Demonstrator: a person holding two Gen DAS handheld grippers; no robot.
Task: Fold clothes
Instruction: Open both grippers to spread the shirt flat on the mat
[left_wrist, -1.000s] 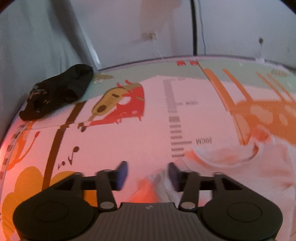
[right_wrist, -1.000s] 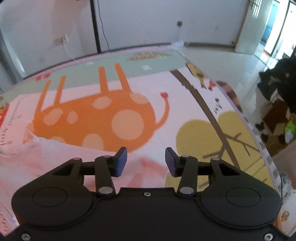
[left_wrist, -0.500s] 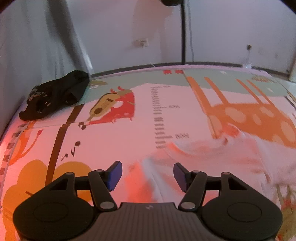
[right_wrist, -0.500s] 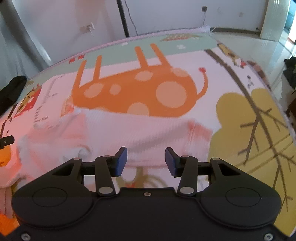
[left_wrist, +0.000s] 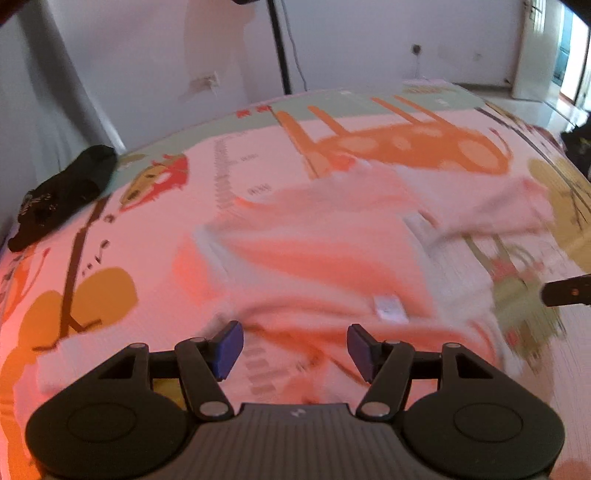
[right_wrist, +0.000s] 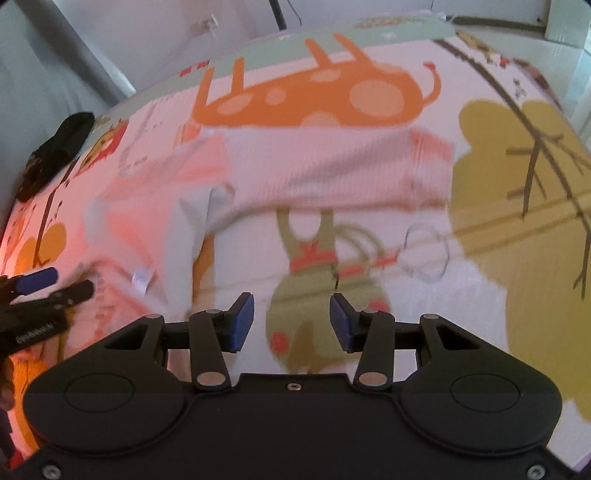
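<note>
Nearest in the left wrist view, the left gripper hangs over the near part of the shirt with its jaws parted and nothing between the pads. A second ago they stood narrower, close over the cloth; they have since widened and the view has pulled back, so the whole garment now shows. The right gripper also stands open and empty, its gap unchanged, above the printed front of the shirt; a second ago it faced mostly bare mat.

Judgement: the garment appears released and laid out; no fold is in hand, and the next grasp is not yet begun.

The shirt lies rumpled across the middle of the mat, one sleeve reaching toward the right edge. Near the far left corner lies a black garment, well apart.

Containers: none visible.
</note>
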